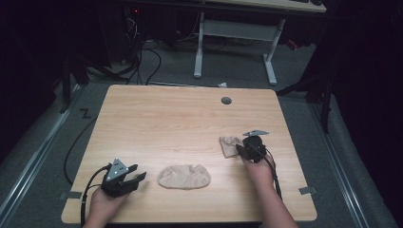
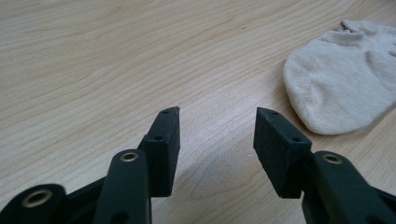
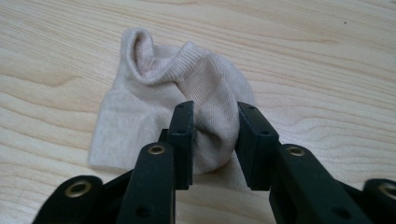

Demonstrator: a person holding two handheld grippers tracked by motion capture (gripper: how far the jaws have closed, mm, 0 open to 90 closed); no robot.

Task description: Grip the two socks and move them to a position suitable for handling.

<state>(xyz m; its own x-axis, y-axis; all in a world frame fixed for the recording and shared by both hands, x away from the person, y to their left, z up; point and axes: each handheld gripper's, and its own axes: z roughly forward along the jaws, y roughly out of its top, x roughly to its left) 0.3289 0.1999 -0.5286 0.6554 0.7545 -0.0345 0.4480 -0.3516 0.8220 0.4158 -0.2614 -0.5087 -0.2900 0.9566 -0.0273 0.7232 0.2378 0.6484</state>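
Note:
Two beige ankle socks lie on the wooden table (image 1: 180, 114). One sock (image 1: 184, 176) rests flat near the front middle, and it appears at the right of the left gripper view (image 2: 341, 88). My left gripper (image 1: 139, 172) (image 2: 217, 112) hovers open just left of it, with bare wood between its jaws. The second sock (image 1: 229, 144) (image 3: 154, 93) lies crumpled at the right. My right gripper (image 1: 240, 150) (image 3: 215, 106) is shut on its near end, and the fabric bunches between the jaws.
A round grey grommet hole (image 1: 226, 100) sits near the table's far edge. Beyond the table stand a white-legged desk (image 1: 235, 31) and floor cables (image 1: 142, 57). The table's far half is bare wood.

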